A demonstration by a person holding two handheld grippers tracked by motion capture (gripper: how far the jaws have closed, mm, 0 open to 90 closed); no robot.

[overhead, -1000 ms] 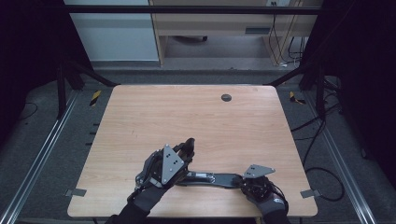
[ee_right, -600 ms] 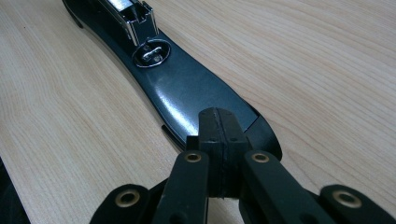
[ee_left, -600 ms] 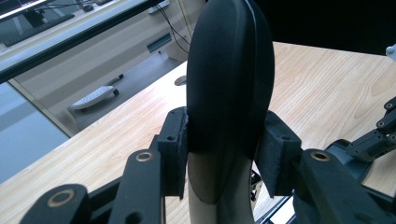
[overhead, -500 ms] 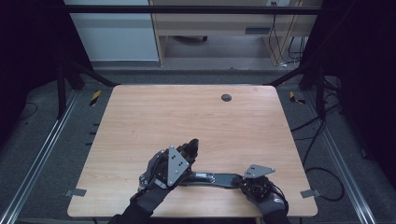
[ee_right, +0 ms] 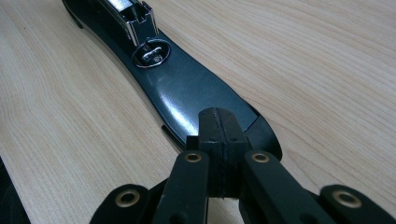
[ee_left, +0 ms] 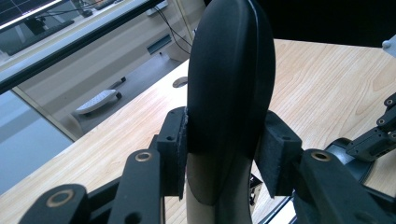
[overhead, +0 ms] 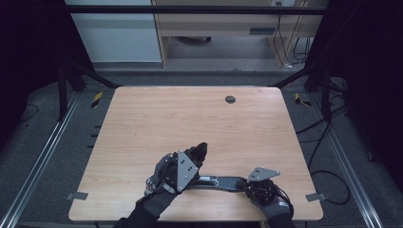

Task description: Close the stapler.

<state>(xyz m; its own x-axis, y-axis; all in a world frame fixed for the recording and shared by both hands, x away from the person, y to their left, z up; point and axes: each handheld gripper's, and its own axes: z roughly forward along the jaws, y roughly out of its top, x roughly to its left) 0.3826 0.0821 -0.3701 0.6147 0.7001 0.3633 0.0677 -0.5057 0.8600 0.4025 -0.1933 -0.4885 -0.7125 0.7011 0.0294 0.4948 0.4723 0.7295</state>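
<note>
A black stapler lies open near the table's front edge. Its flat base [overhead: 221, 182] rests on the wood, with the metal anvil [ee_right: 150, 53] and the magazine's end [ee_right: 133, 16] in the right gripper view. The stapler's rounded top arm [ee_left: 229, 60] is swung up and away from the base. My left gripper [overhead: 192, 159] is shut on that arm, one pad on each side [ee_left: 173, 149]. My right gripper [ee_right: 217, 121] is shut pad to pad, its tips resting on the base's rear end [ee_right: 261, 133].
The wooden table [overhead: 157, 118] has a round cable hole [overhead: 230, 99] at the far middle. Metal rails run along both sides on the floor. A desk and cables stand beyond the far edge.
The left gripper has shifted slightly to the right with the stapler's top arm in it. The right gripper and the base have stayed put.
</note>
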